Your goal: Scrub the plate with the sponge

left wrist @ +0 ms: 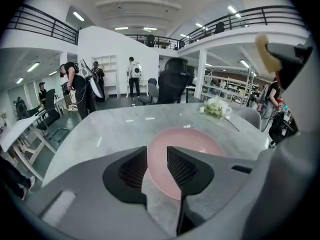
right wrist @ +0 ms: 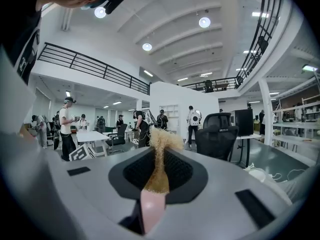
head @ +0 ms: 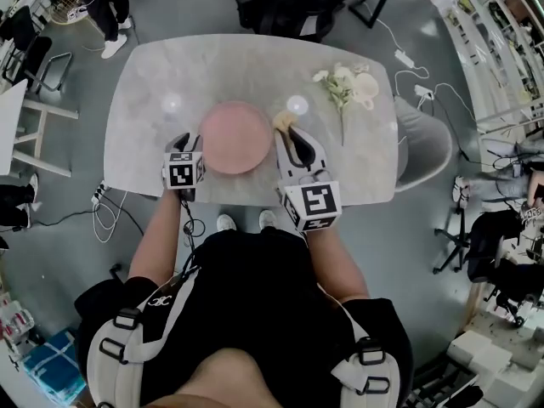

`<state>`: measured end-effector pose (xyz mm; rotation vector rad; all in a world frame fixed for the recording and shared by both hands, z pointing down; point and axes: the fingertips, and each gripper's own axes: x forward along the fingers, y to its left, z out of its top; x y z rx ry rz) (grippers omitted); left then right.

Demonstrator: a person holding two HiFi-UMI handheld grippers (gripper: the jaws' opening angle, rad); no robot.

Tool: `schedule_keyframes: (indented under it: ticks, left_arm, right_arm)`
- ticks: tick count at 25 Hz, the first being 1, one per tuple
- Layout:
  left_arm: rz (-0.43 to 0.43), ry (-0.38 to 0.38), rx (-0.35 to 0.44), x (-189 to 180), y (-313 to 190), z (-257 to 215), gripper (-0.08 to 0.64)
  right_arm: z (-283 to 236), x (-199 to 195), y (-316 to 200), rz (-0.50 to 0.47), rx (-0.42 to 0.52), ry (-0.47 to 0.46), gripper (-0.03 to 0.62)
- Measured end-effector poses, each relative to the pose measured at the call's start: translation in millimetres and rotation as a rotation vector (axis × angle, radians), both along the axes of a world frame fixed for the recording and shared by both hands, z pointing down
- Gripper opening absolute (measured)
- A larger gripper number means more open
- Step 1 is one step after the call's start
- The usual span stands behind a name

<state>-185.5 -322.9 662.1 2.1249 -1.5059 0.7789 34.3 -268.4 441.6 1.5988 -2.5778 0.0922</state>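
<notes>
A round pink plate (head: 235,137) lies flat on the grey marble table (head: 149,92), near the front edge. My left gripper (head: 189,141) is at the plate's left rim. In the left gripper view its jaws (left wrist: 157,166) stand apart, and the plate (left wrist: 200,136) shows through the gap without the pads pressing on it. My right gripper (head: 293,140) hovers at the plate's right side, tilted up, shut on a tan sponge (head: 283,121). The right gripper view shows that sponge (right wrist: 160,144) pinched flat between the jaws (right wrist: 159,171), its frayed top sticking out. The sponge (left wrist: 265,54) also appears in the left gripper view.
A bunch of white flowers (head: 338,85) and a pale cup (head: 367,88) lie at the table's back right. A black office chair (head: 293,7) stands behind the table and a grey chair (head: 425,143) at its right. People stand far off.
</notes>
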Motion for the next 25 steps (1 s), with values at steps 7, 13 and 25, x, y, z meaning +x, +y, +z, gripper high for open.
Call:
schedule_keyframes:
  ticks: [7,13,25]
  left_arm:
    - [0.005,-0.062,-0.188,-14,-1,73,0.112]
    - [-0.031,-0.006,-0.295,-14,-1,104,0.114]
    - [-0.241,0.282,-0.347,-10,4,89,0.018]
  right_arm:
    - [11,27,18,0.084,-0.036,0.025,0.054]
    - [15,39,30,0.129,-0.047,0.046,0.054]
    - [11,50,40,0.156,-0.022,0.057,0.054]
